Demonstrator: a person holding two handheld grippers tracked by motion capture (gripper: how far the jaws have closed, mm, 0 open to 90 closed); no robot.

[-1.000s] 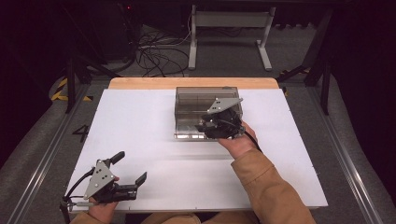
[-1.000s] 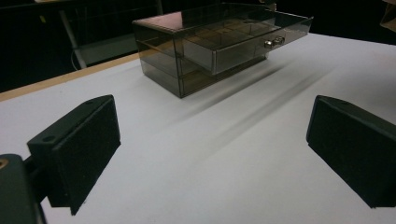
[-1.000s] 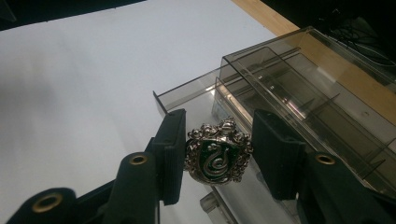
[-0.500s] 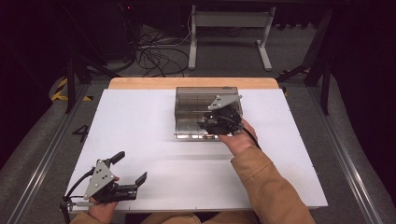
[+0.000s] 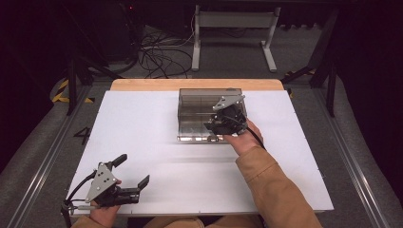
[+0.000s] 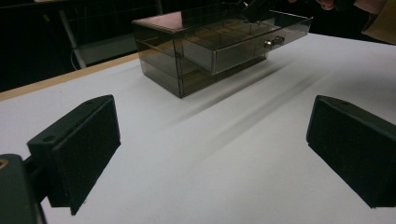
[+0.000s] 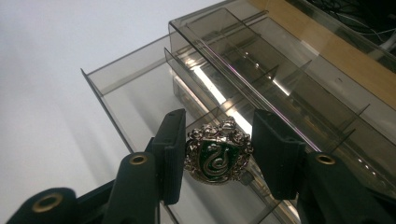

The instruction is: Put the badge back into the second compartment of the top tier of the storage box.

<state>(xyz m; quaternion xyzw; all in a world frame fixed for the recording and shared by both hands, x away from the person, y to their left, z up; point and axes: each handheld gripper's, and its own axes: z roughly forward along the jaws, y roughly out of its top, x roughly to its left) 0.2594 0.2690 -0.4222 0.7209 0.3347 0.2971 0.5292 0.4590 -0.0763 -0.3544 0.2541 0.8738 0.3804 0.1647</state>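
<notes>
Here, right hand-held gripper [image 7: 218,154] clamping crest badge [image 7: 217,156], over open drawer [image 7: 140,93] edge.

White tabletop [image 5: 142,128], wooden edge strip [image 5: 142,85], floor cables [image 5: 159,47].

One smoky clear drawer box [image 5: 199,102] stands on the table, with one drawer [image 6: 243,44] pulled out. There are two grippers and one crest-shaped badge [image 7: 218,151], green with a silver snake.
</notes>
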